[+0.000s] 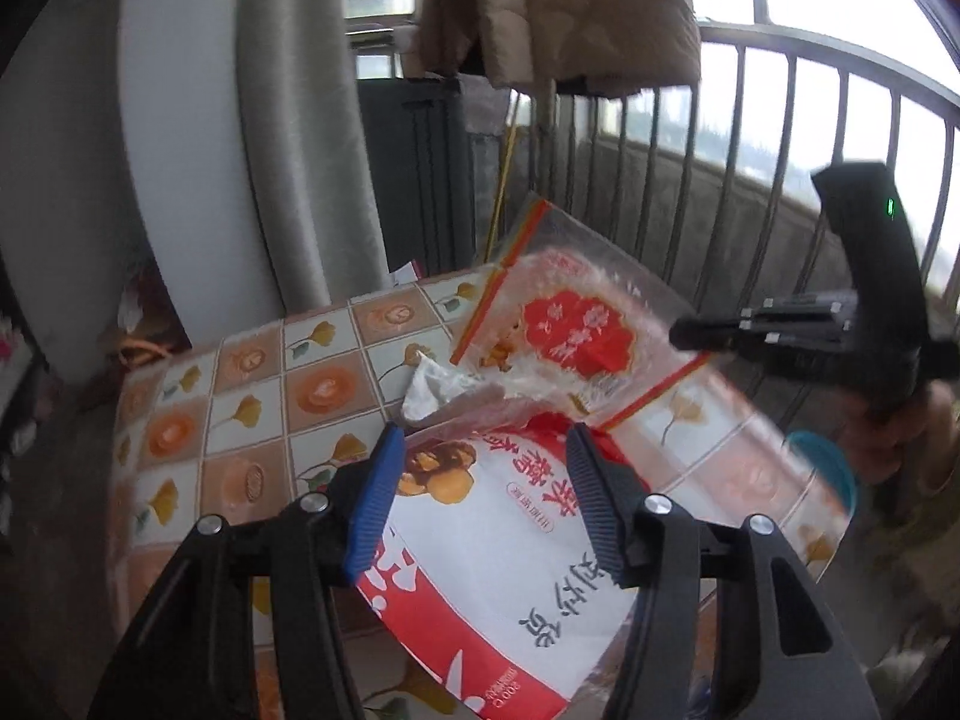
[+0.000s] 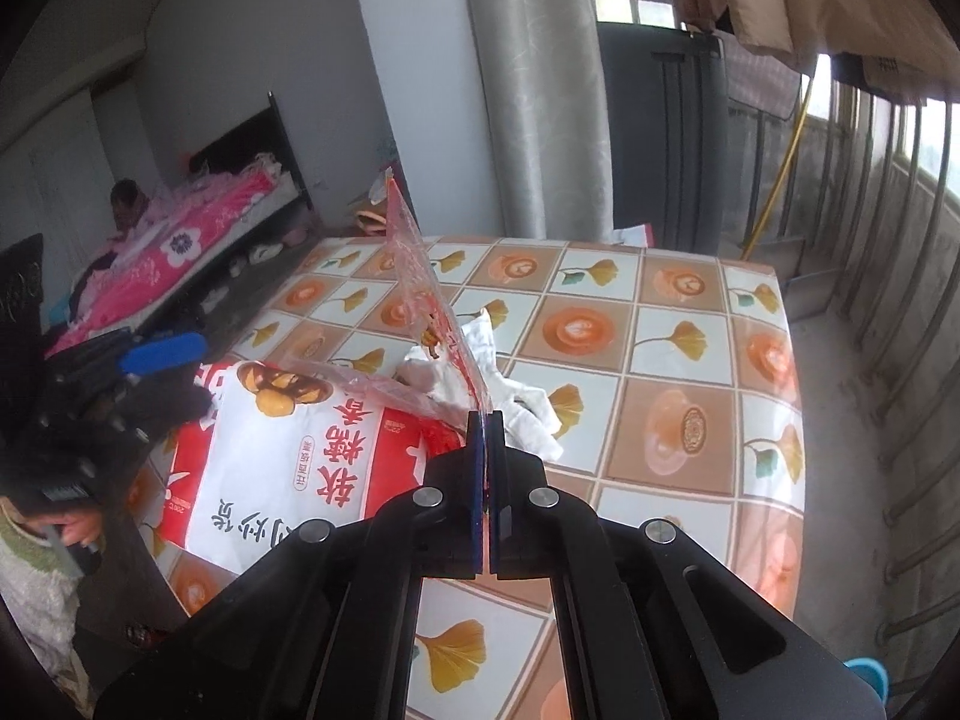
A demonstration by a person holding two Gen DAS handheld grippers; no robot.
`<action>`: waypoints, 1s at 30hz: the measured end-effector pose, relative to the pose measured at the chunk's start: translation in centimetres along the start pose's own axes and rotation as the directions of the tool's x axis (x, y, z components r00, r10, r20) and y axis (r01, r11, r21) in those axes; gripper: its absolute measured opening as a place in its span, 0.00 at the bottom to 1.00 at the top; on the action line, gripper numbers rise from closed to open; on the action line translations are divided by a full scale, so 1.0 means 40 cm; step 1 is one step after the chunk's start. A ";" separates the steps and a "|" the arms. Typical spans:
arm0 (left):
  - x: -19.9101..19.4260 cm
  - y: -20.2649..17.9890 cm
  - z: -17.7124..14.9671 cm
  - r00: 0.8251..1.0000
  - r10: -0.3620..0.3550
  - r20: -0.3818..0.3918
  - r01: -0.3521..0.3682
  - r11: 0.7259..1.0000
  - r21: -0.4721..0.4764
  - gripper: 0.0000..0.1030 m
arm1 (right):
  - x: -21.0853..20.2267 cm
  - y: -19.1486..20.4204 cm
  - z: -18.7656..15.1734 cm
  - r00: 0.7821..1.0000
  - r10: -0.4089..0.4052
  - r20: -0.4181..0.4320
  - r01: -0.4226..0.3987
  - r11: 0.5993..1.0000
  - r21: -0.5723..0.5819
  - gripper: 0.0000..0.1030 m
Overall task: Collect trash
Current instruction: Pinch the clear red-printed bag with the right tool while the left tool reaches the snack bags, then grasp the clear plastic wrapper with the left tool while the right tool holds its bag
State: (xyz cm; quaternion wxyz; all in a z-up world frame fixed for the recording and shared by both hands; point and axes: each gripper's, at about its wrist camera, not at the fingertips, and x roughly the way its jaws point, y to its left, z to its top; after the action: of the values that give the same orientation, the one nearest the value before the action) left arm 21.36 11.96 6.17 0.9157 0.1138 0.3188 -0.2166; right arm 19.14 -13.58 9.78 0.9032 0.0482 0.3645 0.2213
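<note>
A white and red snack bag [image 1: 480, 552] lies on the tile-patterned table [image 1: 258, 396], with its end over the near edge. My left gripper [image 1: 486, 438] straddles that end with its jaws apart; no squeeze on the bag shows. My right gripper [image 2: 486, 420] is shut on the edge of a clear plastic bag with red print [image 2: 420, 276]. That bag stands up from the fingertips and partly covers the snack bag [image 2: 288, 450]. In the left wrist view the clear bag [image 1: 576, 330] hangs from the right gripper [image 1: 684, 333]. Crumpled white tissue [image 2: 528, 414] lies on the table behind both bags.
A metal railing [image 1: 750, 138] runs along the table's right and far side. A grey curtain [image 2: 540, 90] and a dark cabinet [image 2: 660, 120] stand behind the table. A bed with pink bedding [image 2: 180, 252] is at the left. A blue tub [image 2: 867, 675] sits on the floor.
</note>
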 end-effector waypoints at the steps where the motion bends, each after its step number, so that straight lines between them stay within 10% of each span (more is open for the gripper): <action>1: 0.017 -0.012 0.001 1.000 0.021 -0.019 -0.020 0.999 0.043 0.53 | 0.002 -0.006 -0.002 1.000 0.008 -0.002 -0.008 1.000 0.011 0.00; 14: 0.180 -0.045 0.021 0.982 0.076 -0.171 -0.054 0.990 0.132 0.53 | 0.013 -0.049 -0.024 0.999 0.045 -0.004 -0.045 0.996 0.079 0.00; 30: 0.208 -0.036 0.031 0.979 0.098 -0.179 -0.073 0.988 0.138 0.02 | 0.013 -0.081 -0.044 0.998 0.066 -0.005 -0.065 0.991 0.120 0.00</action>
State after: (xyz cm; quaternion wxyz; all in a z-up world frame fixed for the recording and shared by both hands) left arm 27.18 7.59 1.76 0.8811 0.2069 0.3824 -0.1860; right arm 19.43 -16.40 7.35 0.8894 0.1133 0.3792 0.2289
